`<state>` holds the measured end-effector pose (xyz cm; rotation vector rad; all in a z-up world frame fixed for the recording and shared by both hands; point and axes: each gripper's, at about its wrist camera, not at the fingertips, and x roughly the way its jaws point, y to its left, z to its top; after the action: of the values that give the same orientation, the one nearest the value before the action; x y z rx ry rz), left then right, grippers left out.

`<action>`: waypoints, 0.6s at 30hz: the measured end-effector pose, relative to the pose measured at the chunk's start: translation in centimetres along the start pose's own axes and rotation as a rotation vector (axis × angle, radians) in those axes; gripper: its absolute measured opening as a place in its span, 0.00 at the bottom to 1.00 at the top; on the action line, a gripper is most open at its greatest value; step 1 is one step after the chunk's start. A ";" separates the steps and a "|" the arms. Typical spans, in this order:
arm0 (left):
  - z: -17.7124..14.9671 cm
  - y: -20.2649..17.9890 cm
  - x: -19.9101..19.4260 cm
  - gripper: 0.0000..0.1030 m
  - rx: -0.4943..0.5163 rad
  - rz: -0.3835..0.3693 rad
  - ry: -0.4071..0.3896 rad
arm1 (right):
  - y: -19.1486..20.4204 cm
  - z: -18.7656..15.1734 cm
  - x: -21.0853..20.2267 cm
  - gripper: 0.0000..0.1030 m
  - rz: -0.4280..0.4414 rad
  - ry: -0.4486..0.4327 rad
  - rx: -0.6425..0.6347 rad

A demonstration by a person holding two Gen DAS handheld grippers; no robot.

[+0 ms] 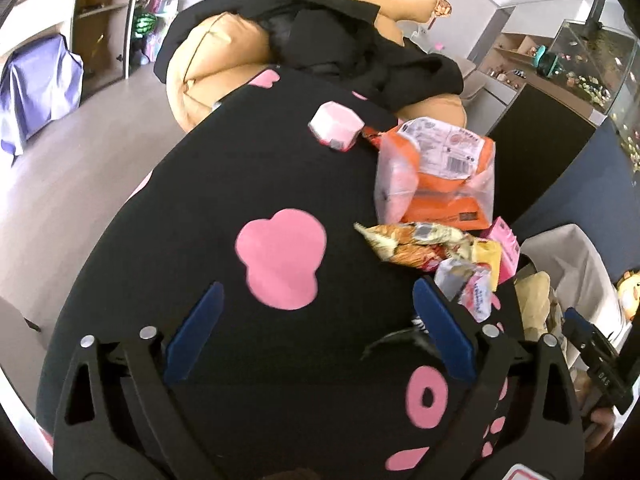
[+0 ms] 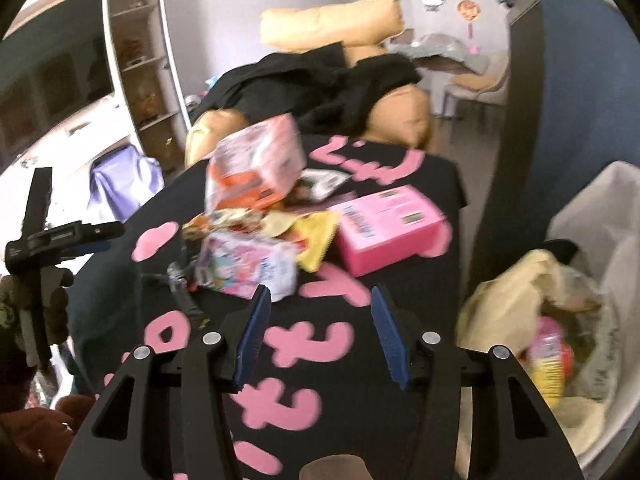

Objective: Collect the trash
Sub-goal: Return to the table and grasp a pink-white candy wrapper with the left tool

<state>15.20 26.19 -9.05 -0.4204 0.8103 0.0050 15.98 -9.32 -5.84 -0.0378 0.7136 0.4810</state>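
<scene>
L gripper (image 1: 316, 332) hung over the black cloth w/ pink shapes (image 1: 248, 184), jaws spread wide, nothing between them; only cloth under the gap. R gripper (image 2: 318, 330) also stood apart, about halfway, empty, over the pink lettering on the same cloth.

Trash sat in a loose heap on the cloth's far/right part: orange-and-clear snack bag (image 1: 436, 172), a crumpled yellowish wrapper (image 1: 404, 244) just below it, touching a small clear-and-pink packet (image 1: 468, 284) close to the L gripper's right finger. A pink-and-white hexagonal carton (image 1: 336, 126) lay apart from the heap, further back. From the R view a pink box (image 2: 384, 226) lay flat beside a colourful small carton (image 2: 248, 266), yellow wrapper (image 2: 316, 236) wedged between; the carton was just ahead of the R gripper's left finger, not touching as far as visible.

White-lined bin (image 2: 600, 240) stood right of the cloth, already holding tan paper and a yellow/pink packet. Tan cushions w/ black clothing (image 1: 320, 40) behind.
</scene>
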 end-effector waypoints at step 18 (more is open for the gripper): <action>0.6 1.5 0.1 0.76 0.076 -0.045 -0.017 | 10.8 -0.3 10.1 0.48 0.241 0.147 -0.178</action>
<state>15.47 27.79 -9.33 -0.3658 0.7814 -0.0637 17.61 4.39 -11.13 -0.1566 0.8223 0.7779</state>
